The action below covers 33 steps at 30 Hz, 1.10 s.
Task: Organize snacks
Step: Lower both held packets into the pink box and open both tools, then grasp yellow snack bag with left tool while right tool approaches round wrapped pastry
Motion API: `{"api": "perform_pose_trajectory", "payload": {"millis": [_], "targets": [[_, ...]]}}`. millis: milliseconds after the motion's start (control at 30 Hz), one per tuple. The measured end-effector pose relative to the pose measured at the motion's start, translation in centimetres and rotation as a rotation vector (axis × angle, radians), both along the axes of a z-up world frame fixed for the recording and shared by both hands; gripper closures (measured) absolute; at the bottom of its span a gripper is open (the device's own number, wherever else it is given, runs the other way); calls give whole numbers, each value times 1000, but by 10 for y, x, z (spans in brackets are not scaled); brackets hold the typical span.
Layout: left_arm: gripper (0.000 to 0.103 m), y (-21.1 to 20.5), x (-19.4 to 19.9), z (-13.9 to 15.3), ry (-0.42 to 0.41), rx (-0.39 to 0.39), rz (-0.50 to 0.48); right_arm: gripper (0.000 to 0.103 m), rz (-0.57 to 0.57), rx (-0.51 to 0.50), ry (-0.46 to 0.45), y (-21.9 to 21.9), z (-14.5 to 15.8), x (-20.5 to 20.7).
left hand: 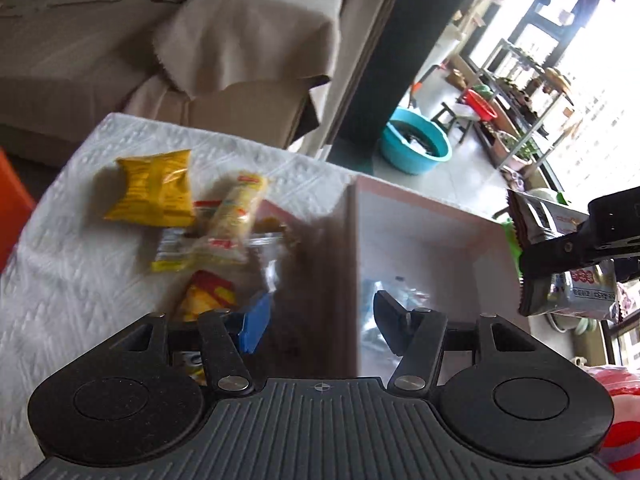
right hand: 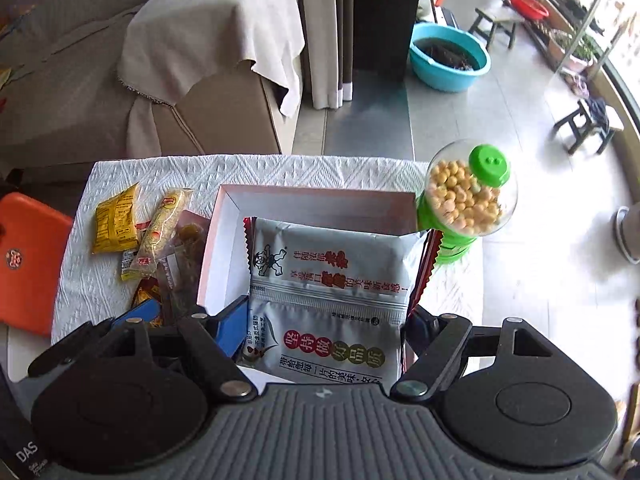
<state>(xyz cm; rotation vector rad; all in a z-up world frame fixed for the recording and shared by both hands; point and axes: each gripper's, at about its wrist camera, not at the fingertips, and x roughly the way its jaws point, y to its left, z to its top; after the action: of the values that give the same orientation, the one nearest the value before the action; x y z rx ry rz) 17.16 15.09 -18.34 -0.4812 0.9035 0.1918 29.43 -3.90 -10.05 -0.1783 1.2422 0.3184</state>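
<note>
My right gripper [right hand: 326, 328] is shut on a wide silver snack bag [right hand: 328, 280], one finger at each side edge, holding it over the open white box [right hand: 320, 196]. In the left wrist view that silver bag [left hand: 588, 292] hangs at the right, clamped by a black finger [left hand: 560, 250] of the right gripper. My left gripper [left hand: 320, 326] is open and holds nothing; it straddles the left wall of the box [left hand: 420, 208]. Loose snacks lie left of the box: a yellow bag [left hand: 156, 192] and a long yellow packet [left hand: 236, 220], with several smaller packets partly hidden under them.
A white textured cloth [right hand: 280, 168] covers the table. A clear jar of yellow balls with a green cap [right hand: 468, 196] stands at the box's right corner. An orange case [right hand: 28, 260] lies at the left. Beyond the table are a covered sofa [right hand: 160, 60] and a blue basin [right hand: 448, 56].
</note>
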Motion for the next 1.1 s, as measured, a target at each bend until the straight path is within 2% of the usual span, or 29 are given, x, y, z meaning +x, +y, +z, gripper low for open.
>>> {"api": "perform_pose_trajectory", "payload": {"millis": [200, 333, 367, 400, 433, 467, 533, 600, 733, 800, 833, 967, 1100], "targets": [[40, 72, -11, -16, 45, -30, 104, 25, -60, -11, 97, 13, -21, 10], [40, 108, 6, -11, 19, -10, 108, 24, -194, 126, 164, 6, -32, 13], [40, 117, 13, -10, 15, -3, 102, 20, -231, 155, 166, 4, -38, 10], [40, 125, 20, -9, 12, 2, 94, 20, -241, 142, 173, 7, -46, 7], [40, 131, 27, -7, 11, 6, 86, 20, -221, 94, 161, 13, -52, 4], [40, 137, 36, -6, 10, 12, 76, 20, -189, 41, 111, 19, -54, -2], [40, 146, 53, -5, 15, 29, 58, 20, -134, -38, -47, 29, -49, -17], [40, 150, 74, -11, 46, 53, 26, 20, -103, -79, -143, 36, -43, -27], [40, 143, 111, -37, 182, 141, -52, 20, -78, -116, -180, 40, -38, -33], [37, 138, 117, -45, 218, 223, -79, 20, -88, -102, -174, 36, -34, -35], [35, 137, 117, -47, 213, 234, -91, 20, -93, -84, -165, 35, -32, -38], [35, 144, 107, -49, 203, 220, -113, 20, -111, 0, -90, 31, -31, -59], [31, 158, 92, -50, 217, 189, -102, 20, -111, 68, 15, 39, -47, -87]]}}
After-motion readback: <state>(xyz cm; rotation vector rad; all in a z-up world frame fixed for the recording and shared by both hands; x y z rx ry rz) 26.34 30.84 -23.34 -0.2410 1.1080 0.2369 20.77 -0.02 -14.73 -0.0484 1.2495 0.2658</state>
